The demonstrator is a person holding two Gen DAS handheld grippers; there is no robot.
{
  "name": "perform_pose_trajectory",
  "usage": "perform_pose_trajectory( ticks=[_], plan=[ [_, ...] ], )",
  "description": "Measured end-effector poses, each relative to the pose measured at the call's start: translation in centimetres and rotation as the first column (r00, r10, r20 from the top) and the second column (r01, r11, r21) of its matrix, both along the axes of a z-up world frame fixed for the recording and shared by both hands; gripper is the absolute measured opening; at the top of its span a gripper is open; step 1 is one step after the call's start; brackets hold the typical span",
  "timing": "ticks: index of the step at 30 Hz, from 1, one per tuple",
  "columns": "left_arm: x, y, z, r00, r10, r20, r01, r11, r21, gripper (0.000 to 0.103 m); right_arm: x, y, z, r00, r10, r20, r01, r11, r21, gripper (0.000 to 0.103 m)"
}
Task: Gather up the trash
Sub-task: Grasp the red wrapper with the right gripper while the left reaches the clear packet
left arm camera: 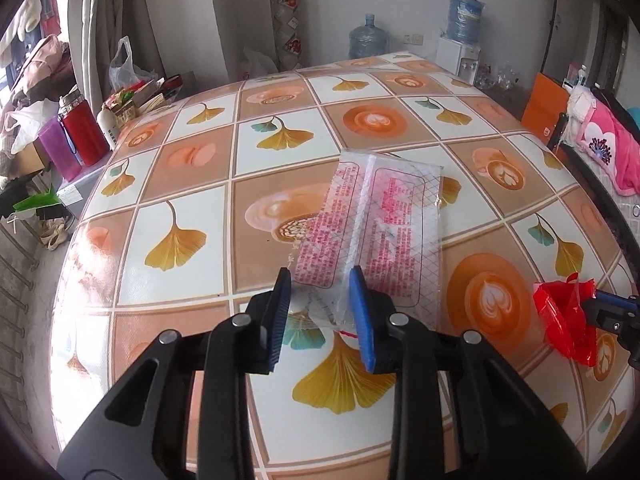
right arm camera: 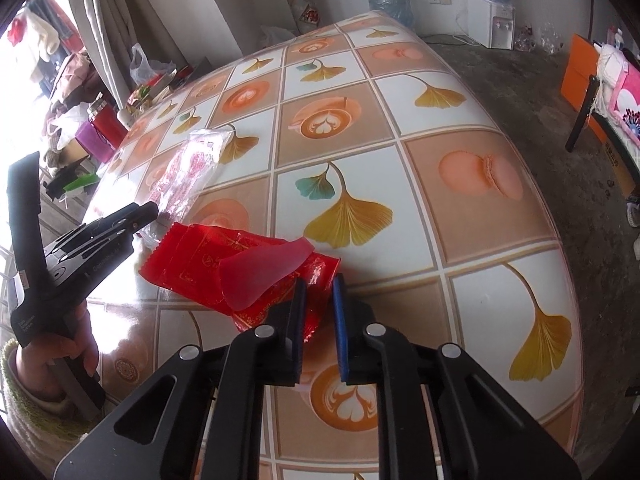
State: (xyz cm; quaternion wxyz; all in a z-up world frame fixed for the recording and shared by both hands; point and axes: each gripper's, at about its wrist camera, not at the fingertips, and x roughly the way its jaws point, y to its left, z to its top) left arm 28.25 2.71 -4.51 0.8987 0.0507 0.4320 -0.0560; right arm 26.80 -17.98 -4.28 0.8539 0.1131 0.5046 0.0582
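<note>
A clear plastic wrapper with red print lies flat on the patterned tablecloth. Its near end sits between the blue pads of my left gripper, which is open with a gap at both pads. In the right wrist view that gripper comes in from the left, its tip at the clear wrapper. My right gripper is shut on the crumpled end of a red foil wrapper. The left wrist view shows this red wrapper bunched at the right gripper.
A red flask, a purple tub and bags crowd the table's far left. Water jugs and a dispenser stand by the back wall. An orange box and pink cloth are on the right. A hand grips the left tool.
</note>
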Motion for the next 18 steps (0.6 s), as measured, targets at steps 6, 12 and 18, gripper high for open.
perform_pose_trajectory(
  ticks=[6,12,18],
  plan=[
    [-0.2,0.1,0.1,1.0,-0.013,-0.008,0.013,1.0,-0.011,0.0,-0.1,0.3,0.1,1.0,0.009,0.005,-0.009,1.0,-0.017,0.009],
    [-1.4,0.6,0.2,0.999,-0.029,-0.026,0.028,0.999,-0.038,0.0,-0.9,0.0,0.2,1.0,0.005,0.003,-0.005,1.0,-0.007,0.007],
    [-5.1,2.6,0.7,0.996,-0.031,-0.086,0.018,0.988,-0.151,0.0,-3.0,-1.0,0.5,1.0,-0.022,0.004,0.022,1.0,-0.001,0.007]
  ],
)
